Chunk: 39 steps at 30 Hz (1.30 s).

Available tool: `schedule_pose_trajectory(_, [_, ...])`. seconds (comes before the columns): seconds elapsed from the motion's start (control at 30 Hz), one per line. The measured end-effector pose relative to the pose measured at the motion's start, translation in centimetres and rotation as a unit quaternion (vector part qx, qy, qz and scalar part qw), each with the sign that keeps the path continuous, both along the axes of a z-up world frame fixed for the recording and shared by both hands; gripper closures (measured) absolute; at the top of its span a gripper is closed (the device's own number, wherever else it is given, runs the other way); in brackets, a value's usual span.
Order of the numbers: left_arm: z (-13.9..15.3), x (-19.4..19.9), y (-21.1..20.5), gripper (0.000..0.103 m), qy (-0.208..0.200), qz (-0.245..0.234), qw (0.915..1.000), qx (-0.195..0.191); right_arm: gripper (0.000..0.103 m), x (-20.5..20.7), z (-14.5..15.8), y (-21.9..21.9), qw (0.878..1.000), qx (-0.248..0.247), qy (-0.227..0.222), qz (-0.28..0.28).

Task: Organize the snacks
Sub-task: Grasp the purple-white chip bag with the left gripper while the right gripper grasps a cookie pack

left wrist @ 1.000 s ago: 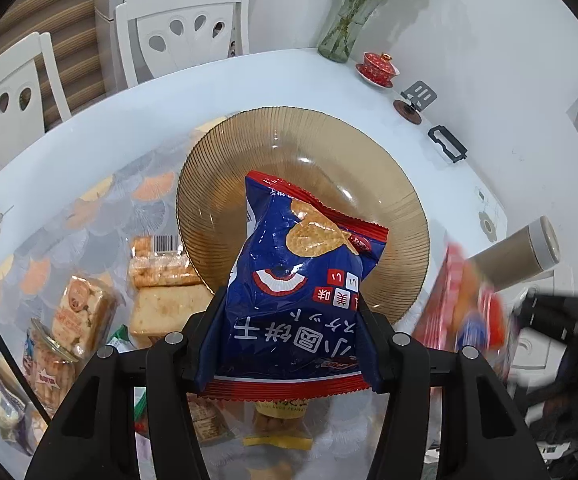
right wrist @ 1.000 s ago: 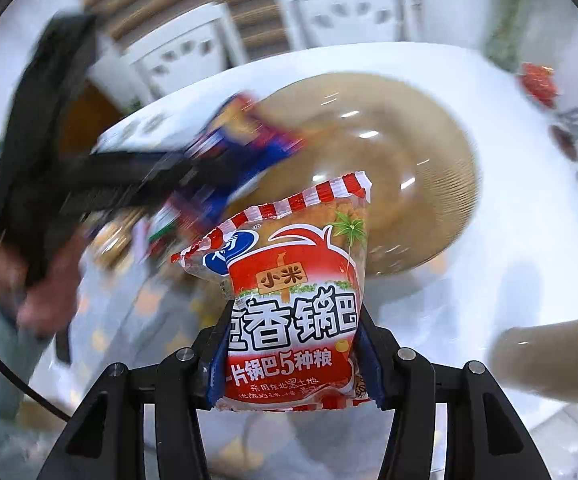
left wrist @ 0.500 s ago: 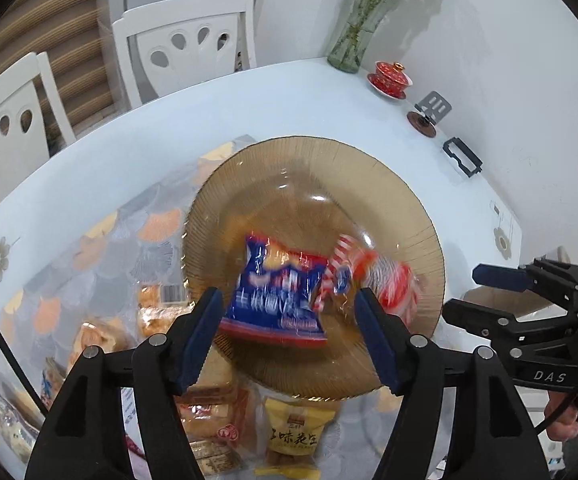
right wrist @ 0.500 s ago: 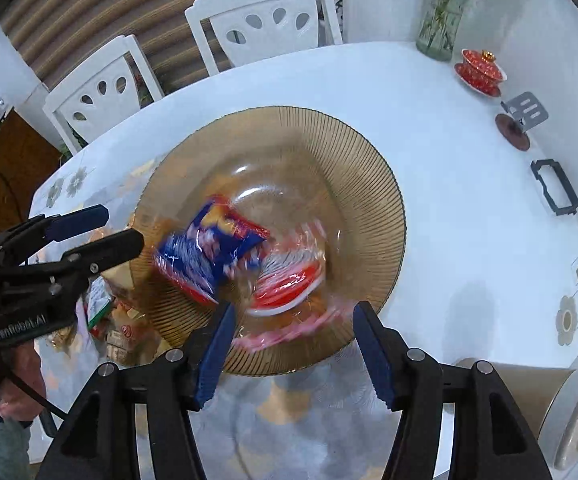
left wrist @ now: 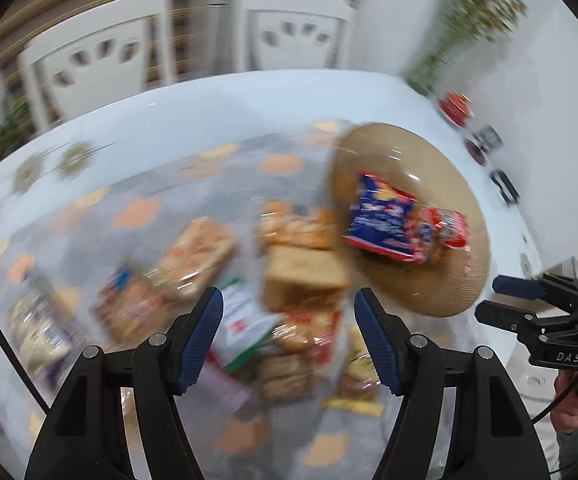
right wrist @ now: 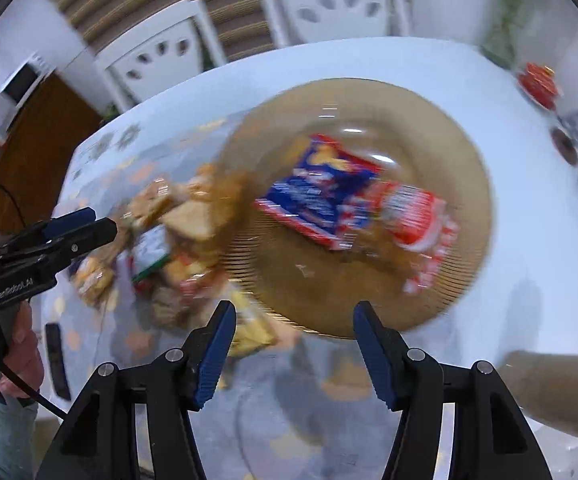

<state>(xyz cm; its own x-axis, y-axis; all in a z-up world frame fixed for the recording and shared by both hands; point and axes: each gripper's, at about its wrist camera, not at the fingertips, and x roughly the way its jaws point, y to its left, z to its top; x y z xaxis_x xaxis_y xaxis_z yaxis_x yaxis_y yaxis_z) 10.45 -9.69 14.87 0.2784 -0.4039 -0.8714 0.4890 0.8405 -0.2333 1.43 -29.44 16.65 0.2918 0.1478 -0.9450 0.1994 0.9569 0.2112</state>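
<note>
Snack packets [left wrist: 289, 276], heaped on the surface beside the amber plate [left wrist: 461, 292]: light, crinkly, slippery, contents crushable; grip a sealed edge; left hand-held gripper [left wrist: 289, 338] and right hand-held gripper [right wrist: 294, 350] both parted, empty.

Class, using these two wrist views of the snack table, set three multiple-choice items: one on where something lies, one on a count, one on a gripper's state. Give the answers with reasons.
1. Where does the blue snack bag lie?
A. in the amber glass plate
B. on a chair
C. between gripper fingers

2. How many snack bags lie in the plate?
A. none
B. two
C. five

3. What state is the left gripper in?
A. shut on a bag
B. open and holding nothing
C. out of view

Answers: 1 A, the blue bag rests inside the plate's rim; 2 B, only the blue bag and the red snack bag beside it are in the plate; 3 B, its fingers stand apart over the loose snack pile, with nothing pressed between them.
</note>
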Motion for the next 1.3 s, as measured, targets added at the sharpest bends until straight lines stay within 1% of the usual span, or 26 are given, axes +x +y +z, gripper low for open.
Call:
schedule_pose_trajectory(0.1, [0.4, 0.1, 4.1, 0.037, -0.003, 0.049, 0.9988, 0.000, 0.044, 1.1, 0.3, 2.6, 0.999, 0.009, -0.005, 0.030])
schedule_pose_trajectory(0.17, [0.6, 0.0, 7.6, 0.037, -0.005, 0.090, 0.9959, -0.001, 0.044, 1.8, 0.4, 4.2, 0.999, 0.012, -0.007, 0.050])
schedule_pose_trajectory(0.27, [0.5, -0.4, 12.3, 0.037, -0.005, 0.146, 0.9892, 0.000, 0.044, 2.4, 0.5, 6.6, 0.997, 0.017, -0.009, 0.077])
schedule_pose_trajectory(0.37, [0.2, -0.7, 15.9, 0.037, -0.001, 0.190, 0.9818, 0.000, 0.044, 3.1, 0.4, 8.7, 0.994, 0.021, -0.008, 0.103])
schedule_pose_trajectory(0.53, [-0.5, -1.1, 20.6, 0.037, 0.009, 0.247, 0.9689, -0.014, 0.044, 3.9, 0.3, 12.0, 0.990, 0.028, -0.006, 0.137])
schedule_pose_trajectory(0.7, [-1.3, -0.6, 22.4, 0.037, 0.023, 0.270, 0.9620, -0.034, 0.044, 4.9, 0.0, 14.8, 0.987, 0.033, -0.005, 0.159])
schedule_pose_trajectory(0.77, [-2.1, -0.1, 22.7, 0.037, 0.033, 0.275, 0.9599, -0.046, 0.044, 5.5, -0.2, 15.9, 0.985, 0.035, -0.003, 0.168])
schedule_pose_trajectory(0.9, [-3.6, 1.0, 23.1, 0.037, 0.054, 0.280, 0.9569, -0.054, 0.044, 6.9, -0.8, 17.9, 0.983, 0.039, 0.002, 0.181])
schedule_pose_trajectory(1.0, [-4.9, 1.7, 23.6, 0.037, 0.071, 0.284, 0.9539, -0.066, 0.044, 7.7, -1.1, 18.5, 0.982, 0.043, 0.005, 0.181])
schedule_pose_trajectory(1.17, [-6.6, 2.9, 24.3, 0.037, 0.092, 0.290, 0.9497, -0.073, 0.044, 9.4, -2.3, 18.0, 0.985, 0.072, 0.023, 0.156])
schedule_pose_trajectory(1.3, [-8.0, 4.0, 24.8, 0.037, 0.108, 0.293, 0.9467, -0.079, 0.044, 11.8, -4.1, 16.4, 0.988, 0.103, 0.045, 0.108])
